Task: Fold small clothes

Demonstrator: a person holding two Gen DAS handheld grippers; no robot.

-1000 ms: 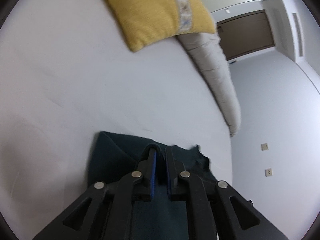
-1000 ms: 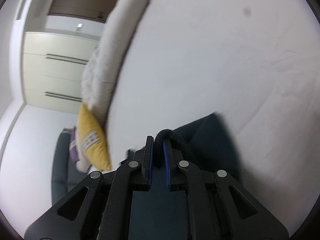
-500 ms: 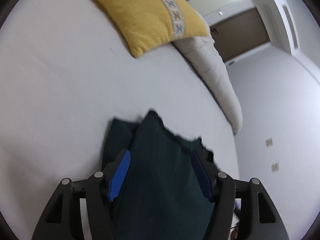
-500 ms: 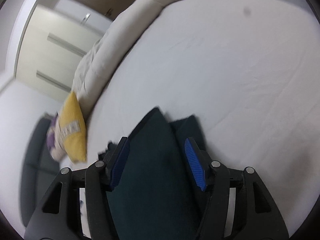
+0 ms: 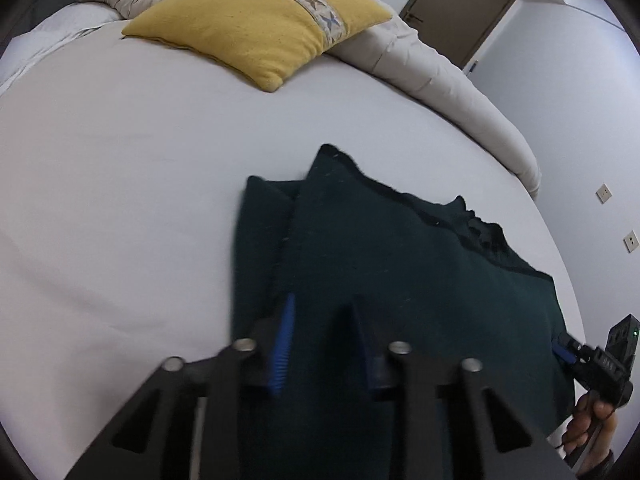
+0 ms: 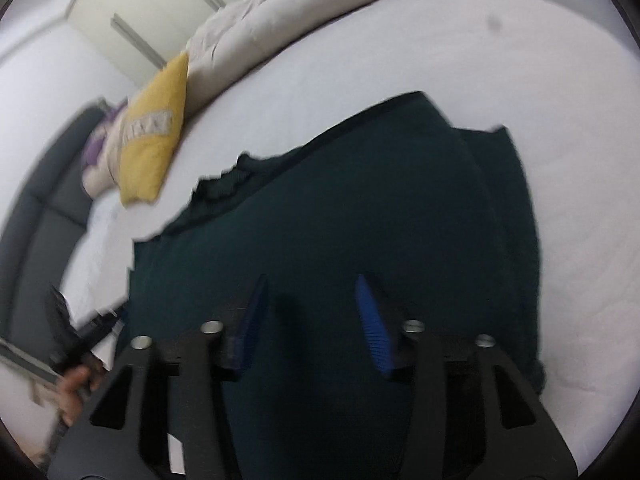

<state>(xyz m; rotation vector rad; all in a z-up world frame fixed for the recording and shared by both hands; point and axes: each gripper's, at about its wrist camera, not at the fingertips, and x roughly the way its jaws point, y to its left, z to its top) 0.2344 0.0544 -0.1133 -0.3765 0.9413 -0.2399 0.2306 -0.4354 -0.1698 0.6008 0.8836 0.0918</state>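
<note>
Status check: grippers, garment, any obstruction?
Left gripper open, right gripper open, neither gripping. Dark green garment flat on the white bed, one layer folded over. Yellow pillow well beyond it.

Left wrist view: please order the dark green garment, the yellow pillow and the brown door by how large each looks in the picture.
1. dark green garment, though it lies nearest the camera, which inflates it
2. yellow pillow
3. brown door, far away, so its true size is unsure
</note>
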